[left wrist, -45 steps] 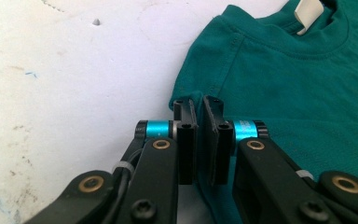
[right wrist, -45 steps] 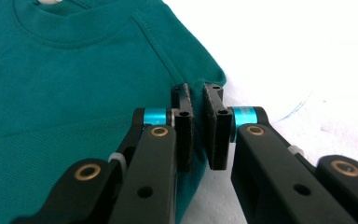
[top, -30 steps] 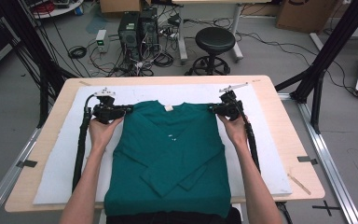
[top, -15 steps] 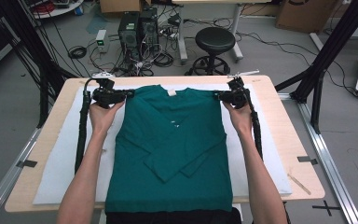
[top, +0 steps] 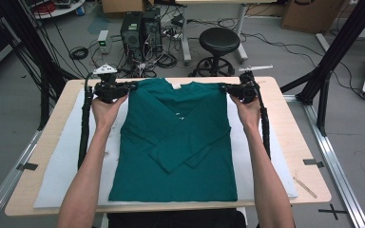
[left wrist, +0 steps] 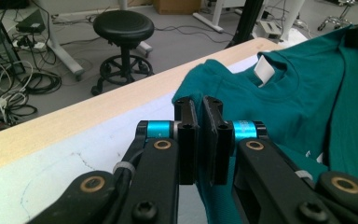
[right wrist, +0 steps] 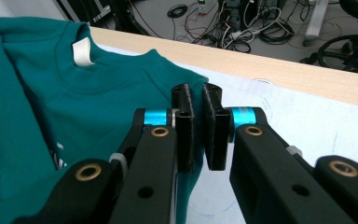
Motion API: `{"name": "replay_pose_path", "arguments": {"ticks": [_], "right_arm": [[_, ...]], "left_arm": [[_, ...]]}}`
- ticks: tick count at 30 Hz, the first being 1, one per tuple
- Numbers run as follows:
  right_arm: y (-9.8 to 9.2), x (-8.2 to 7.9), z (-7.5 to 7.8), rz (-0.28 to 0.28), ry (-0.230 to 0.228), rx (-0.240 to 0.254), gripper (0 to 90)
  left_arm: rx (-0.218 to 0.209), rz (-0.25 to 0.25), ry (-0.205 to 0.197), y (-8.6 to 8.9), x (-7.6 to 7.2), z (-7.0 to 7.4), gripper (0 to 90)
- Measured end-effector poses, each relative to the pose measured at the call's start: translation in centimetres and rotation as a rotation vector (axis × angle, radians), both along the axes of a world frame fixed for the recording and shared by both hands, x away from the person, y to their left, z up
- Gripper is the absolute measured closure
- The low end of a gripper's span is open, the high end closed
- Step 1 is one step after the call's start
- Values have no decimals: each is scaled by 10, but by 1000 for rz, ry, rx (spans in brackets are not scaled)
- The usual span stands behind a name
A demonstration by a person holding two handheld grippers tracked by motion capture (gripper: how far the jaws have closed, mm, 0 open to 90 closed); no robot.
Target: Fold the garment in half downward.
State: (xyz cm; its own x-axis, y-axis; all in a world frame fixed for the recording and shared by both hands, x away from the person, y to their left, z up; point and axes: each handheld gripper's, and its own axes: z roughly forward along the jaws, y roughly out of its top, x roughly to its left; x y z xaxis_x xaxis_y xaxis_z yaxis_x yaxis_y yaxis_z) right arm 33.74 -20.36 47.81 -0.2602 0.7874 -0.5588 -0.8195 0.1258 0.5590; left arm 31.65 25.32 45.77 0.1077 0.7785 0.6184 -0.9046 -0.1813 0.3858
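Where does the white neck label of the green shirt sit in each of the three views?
High view: the white neck label sits top centre, at the collar of the green shirt, between the two grippers.
Left gripper view: upper right, inside the collar.
Right gripper view: upper left, inside the collar.
Shared landmark: the black stool on the floor beyond the table.

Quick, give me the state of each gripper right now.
Left gripper: shut on the green shirt at its left shoulder.
Right gripper: shut on the green shirt at its right shoulder.
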Motion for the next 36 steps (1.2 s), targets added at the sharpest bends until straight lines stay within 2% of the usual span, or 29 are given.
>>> {"name": "replay_pose_path", "arguments": {"ticks": [5,9,11,13,15,17,20,23,25,27,28,32,34,36], "right_arm": [[2,-1,-4,-10,5,-24,854],[9,5,-9,-74,30,-56,854],[11,9,-12,-71,10,-54,854],[10,16,-15,-45,31,-66,854],[9,19,-17,-45,63,-81,854],[9,21,-25,-43,31,-75,853],[7,24,-33,-53,57,-99,853],[5,27,-44,-73,42,-108,852],[5,30,-52,-113,54,-126,851],[5,33,-62,-106,19,-130,851],[5,34,-66,-109,28,-138,851],[3,46,-83,-102,37,-147,851],[3,51,-91,-121,32,-147,851],[2,55,-101,-107,27,-148,851]], "left_arm": [[8,9,13,5,8,-6,848],[21,21,37,10,20,-12,847],[23,36,47,11,23,-15,847],[33,34,48,11,24,-19,847],[47,38,48,10,25,-23,846],[55,51,47,9,27,-28,846],[74,58,58,9,31,-37,846],[85,85,47,10,36,-49,846],[96,119,37,11,40,-57,846],[104,126,44,12,45,-66,845],[109,132,46,12,47,-69,845],[123,114,47,12,57,-86,845],[121,119,49,11,62,-93,845],[120,125,43,11,66,-102,846]]}}
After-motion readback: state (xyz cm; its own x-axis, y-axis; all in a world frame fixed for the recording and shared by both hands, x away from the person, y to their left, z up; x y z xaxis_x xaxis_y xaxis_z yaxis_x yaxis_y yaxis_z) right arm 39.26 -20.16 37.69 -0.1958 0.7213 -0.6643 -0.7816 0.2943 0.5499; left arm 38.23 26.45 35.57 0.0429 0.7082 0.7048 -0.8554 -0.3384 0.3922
